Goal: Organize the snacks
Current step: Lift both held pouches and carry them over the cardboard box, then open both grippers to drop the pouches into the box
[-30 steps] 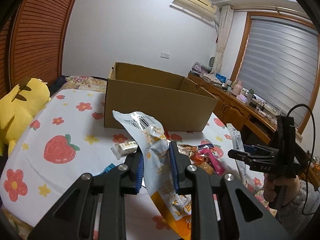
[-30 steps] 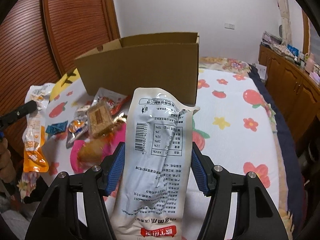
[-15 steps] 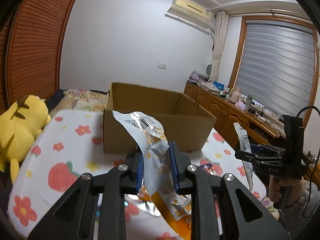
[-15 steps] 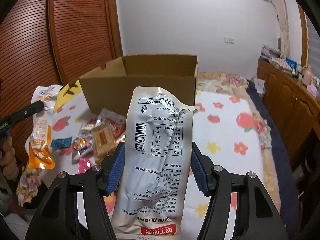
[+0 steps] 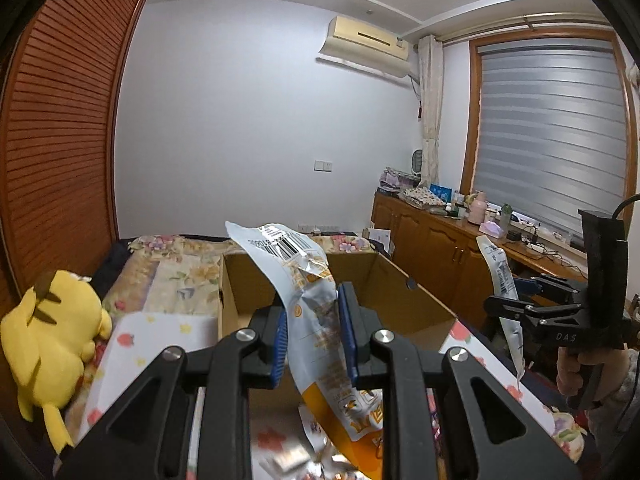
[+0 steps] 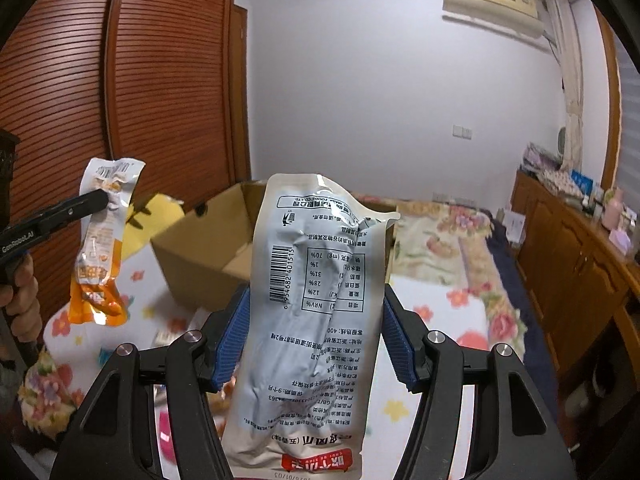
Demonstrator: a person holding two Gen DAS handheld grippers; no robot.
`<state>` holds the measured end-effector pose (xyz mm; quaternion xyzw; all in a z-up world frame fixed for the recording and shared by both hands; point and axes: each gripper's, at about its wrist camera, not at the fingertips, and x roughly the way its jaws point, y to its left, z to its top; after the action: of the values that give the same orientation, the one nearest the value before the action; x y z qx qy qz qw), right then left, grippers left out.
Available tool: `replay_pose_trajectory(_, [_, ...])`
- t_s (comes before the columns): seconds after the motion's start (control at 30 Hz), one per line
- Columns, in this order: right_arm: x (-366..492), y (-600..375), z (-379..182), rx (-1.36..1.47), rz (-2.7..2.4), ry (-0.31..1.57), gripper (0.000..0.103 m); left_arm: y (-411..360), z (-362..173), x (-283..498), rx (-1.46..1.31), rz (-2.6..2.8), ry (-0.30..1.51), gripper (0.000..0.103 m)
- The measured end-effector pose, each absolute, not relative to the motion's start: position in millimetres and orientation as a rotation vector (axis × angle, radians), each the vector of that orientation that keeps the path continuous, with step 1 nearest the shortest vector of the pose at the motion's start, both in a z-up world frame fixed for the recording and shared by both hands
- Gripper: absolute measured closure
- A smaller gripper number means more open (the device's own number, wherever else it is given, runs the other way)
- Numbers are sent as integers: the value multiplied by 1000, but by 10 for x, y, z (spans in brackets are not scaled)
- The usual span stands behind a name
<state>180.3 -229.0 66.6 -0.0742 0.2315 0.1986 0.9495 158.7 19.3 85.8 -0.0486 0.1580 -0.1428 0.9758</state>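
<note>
2 handheld grippers, 2 snack packets, 1 cardboard box [image 5: 404,300]: the left gripper [image 5: 313,336] has its blue pads [image 5: 281,344] clamped narrow on an orange-and-white snack pouch [image 5: 316,320], while the right gripper [image 6: 314,340] pinches a wide pale grey snack bag [image 6: 316,304] between its pads [image 6: 230,344], barcode side up. Both packets hang in the air in front of the open box, which stands on a bed [image 6: 452,308] covered in a white sheet printed with strawberries and flowers. 1 yellow plush toy [image 5: 52,336] lies at the bed's left edge. The room has slatted wooden wardrobe doors [image 6: 120,100], a white wall with 1 air conditioner [image 5: 366,46], a window blind [image 5: 548,136] and a low wooden cabinet [image 5: 432,244] crowded with small items. A hand [image 5: 580,372] grips the right tool's handle in the left camera's view; another hand [image 6: 22,304] shows at the edge of the right camera's view. More loose snacks on the sheet below the grippers are blurred and largely hidden, too unclear to count. The box's floor is mostly blocked by the packets.
</note>
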Motion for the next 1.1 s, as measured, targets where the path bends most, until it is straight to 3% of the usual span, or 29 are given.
replay_pose_trajectory(0.6, [2804, -1716, 940, -195, 327, 479, 40, 62, 893, 2607, -67, -229, 361, 84])
replay_pose_trajectory(1.1, [3080, -1580, 578, -211, 208, 457, 39, -104, 536, 2872, 2, -205, 462, 84])
